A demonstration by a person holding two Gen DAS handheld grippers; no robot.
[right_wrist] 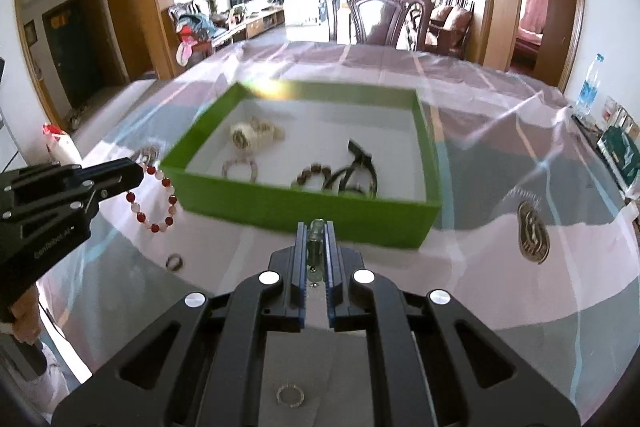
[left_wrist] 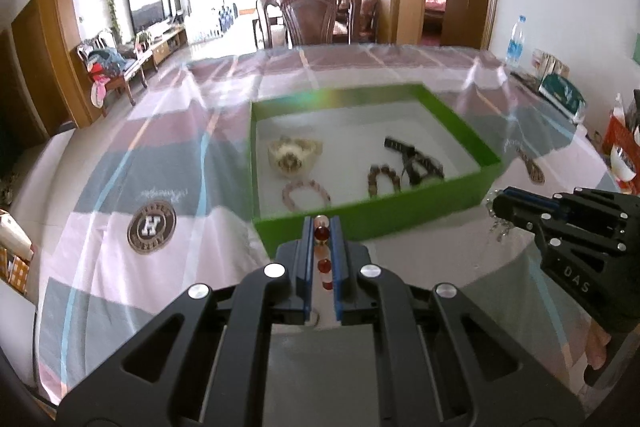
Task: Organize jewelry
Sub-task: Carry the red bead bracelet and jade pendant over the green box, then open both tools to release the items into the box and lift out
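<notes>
A green box (left_wrist: 376,217) with a white floor stands on the striped cloth. In it lie a cream watch (left_wrist: 294,155), a pink bead bracelet (left_wrist: 306,193), a brown bead bracelet (left_wrist: 384,179) and a black strap (left_wrist: 416,163). My left gripper (left_wrist: 322,225) is shut on a red and pink bead bracelet (right_wrist: 156,199), which hangs in a loop left of the box (right_wrist: 304,207). My right gripper (right_wrist: 316,227) is shut on a silvery chain (left_wrist: 500,229) and hovers near the box's front right corner. Both grippers are held above the cloth, just in front of the box.
Two small rings (right_wrist: 175,262) (right_wrist: 291,395) lie on the cloth near the front. A wooden chair (left_wrist: 316,13) stands behind the table. A water bottle (left_wrist: 516,41), packets and a red box (left_wrist: 620,143) crowd the right edge.
</notes>
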